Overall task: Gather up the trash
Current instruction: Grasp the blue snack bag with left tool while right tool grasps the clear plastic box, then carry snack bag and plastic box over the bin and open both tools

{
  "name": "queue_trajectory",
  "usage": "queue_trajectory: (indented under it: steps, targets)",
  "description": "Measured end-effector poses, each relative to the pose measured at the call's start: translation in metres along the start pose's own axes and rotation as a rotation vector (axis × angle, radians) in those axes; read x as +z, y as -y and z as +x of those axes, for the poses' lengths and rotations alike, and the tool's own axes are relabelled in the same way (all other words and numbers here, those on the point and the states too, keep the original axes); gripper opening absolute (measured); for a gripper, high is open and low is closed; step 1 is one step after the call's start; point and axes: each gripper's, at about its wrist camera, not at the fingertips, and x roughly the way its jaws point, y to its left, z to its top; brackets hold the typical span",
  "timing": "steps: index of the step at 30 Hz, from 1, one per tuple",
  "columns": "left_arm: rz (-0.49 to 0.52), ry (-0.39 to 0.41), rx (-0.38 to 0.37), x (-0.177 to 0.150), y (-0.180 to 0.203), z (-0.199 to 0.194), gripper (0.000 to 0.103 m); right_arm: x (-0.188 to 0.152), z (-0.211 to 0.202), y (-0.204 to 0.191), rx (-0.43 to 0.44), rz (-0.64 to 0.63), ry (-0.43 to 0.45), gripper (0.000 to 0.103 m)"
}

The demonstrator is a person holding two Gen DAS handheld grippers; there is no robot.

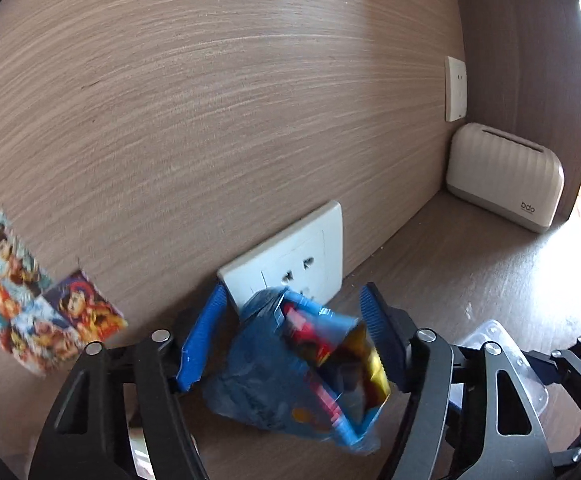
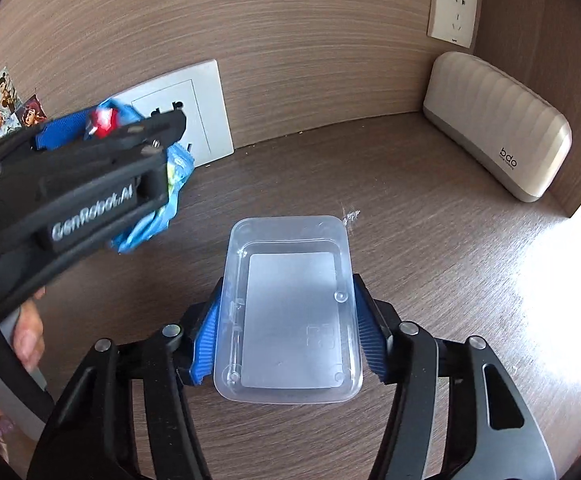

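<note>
On the left, the left gripper (image 1: 294, 344) straddles a crumpled blue snack wrapper (image 1: 290, 376) lying on the wooden desktop (image 1: 470, 264), just in front of a white wall socket (image 1: 290, 256). Its right pad touches the wrapper's foil edge, while the left pad (image 1: 202, 340) stands apart from it, so the jaws are not yet gripping. To do this well, I would judge the jaws should close squarely on the bulkiest fold, since the thin foil may slip or spring free if only an edge is pinched.

Further right, the right gripper (image 2: 288, 340) has its 2 blue pads against the long sides of a clear plastic tray (image 2: 290, 312) resting flat on the desk. It looks clamped on the tray. The walls are thin and may flex, so a gentle squeeze and a level lift seem wise.

As for writing, the left gripper's black body, seen from the right wrist camera, reads "GenRobot.AI". Far right, in the corner, a beige ribbed box (image 2: 498, 124) carries "bdo" with a smaller line beneath, too small to read. Cartoon stickers (image 1: 38, 308) on the wall at far left show figures but no legible words. The wrapper's print is too crumpled to make out.
</note>
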Motion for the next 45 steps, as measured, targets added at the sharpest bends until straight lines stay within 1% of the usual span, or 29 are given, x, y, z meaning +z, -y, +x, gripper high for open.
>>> queue_trajectory:
  steps: [3, 4, 5, 7, 8, 12, 15, 16, 22, 26, 28, 31, 33, 34, 37, 41, 43, 45]
  targets:
    - [-0.006, -0.003, 0.000, -0.004, 0.003, -0.001, 0.065, 0.001, 0.001, 0.001, -0.004, -0.005, -0.002, 0.059]
    - [-0.003, -0.004, -0.021, -0.003, 0.006, 0.000, 0.054, 0.001, 0.002, 0.000, -0.010, -0.010, -0.004, 0.059]
    - [0.008, -0.006, -0.035, -0.003, 0.010, 0.000, 0.054, 0.001, 0.001, -0.002, -0.014, -0.014, -0.004, 0.059]
    - [0.032, 0.011, -0.032, -0.004, 0.016, -0.002, 0.054, 0.001, 0.001, -0.003, -0.012, -0.014, -0.004, 0.059]
    - [0.042, 0.002, -0.039, -0.003, 0.018, 0.002, 0.054, 0.001, 0.000, -0.003, -0.011, -0.014, -0.004, 0.059]
    - [0.026, -0.011, -0.086, 0.006, 0.015, 0.014, 0.052, 0.002, 0.002, -0.003, -0.015, -0.015, -0.005, 0.059]
    - [0.027, -0.010, -0.114, 0.007, 0.012, 0.016, 0.048, 0.003, 0.003, -0.003, -0.022, -0.012, -0.005, 0.059]
    - [0.031, -0.005, -0.113, 0.005, 0.012, 0.015, 0.046, 0.003, 0.004, -0.003, -0.024, -0.011, -0.005, 0.059]
    - [0.027, 0.019, -0.133, -0.006, 0.005, 0.005, 0.045, 0.002, 0.002, -0.004, -0.046, -0.006, -0.008, 0.059]
    - [0.027, 0.014, -0.154, -0.007, 0.000, 0.006, 0.045, -0.001, -0.002, -0.006, -0.058, 0.008, -0.007, 0.059]
    - [0.034, 0.013, -0.152, -0.006, 0.001, 0.005, 0.045, -0.002, -0.003, -0.007, -0.066, 0.007, -0.006, 0.059]
    - [0.023, 0.011, -0.145, -0.008, -0.002, 0.002, 0.045, -0.006, -0.008, -0.011, -0.054, -0.005, -0.002, 0.059]
    - [0.010, 0.003, -0.156, -0.005, -0.001, 0.003, 0.045, -0.011, -0.019, -0.014, -0.067, -0.027, 0.020, 0.059]
    - [0.002, 0.002, -0.165, -0.003, -0.002, 0.000, 0.044, -0.013, -0.028, -0.011, -0.061, -0.032, 0.046, 0.059]
    - [0.011, 0.032, -0.166, 0.001, -0.006, -0.023, 0.044, -0.019, -0.060, -0.002, -0.047, -0.013, 0.097, 0.059]
    - [0.013, 0.080, -0.187, 0.008, -0.012, -0.068, 0.044, -0.030, -0.113, 0.014, -0.033, 0.034, 0.161, 0.059]
    - [0.021, 0.103, -0.199, 0.009, -0.010, -0.090, 0.044, -0.040, -0.144, 0.023, -0.043, 0.061, 0.197, 0.059]
    - [0.044, 0.117, -0.203, 0.013, -0.003, -0.113, 0.044, -0.047, -0.170, 0.025, -0.060, 0.087, 0.214, 0.059]
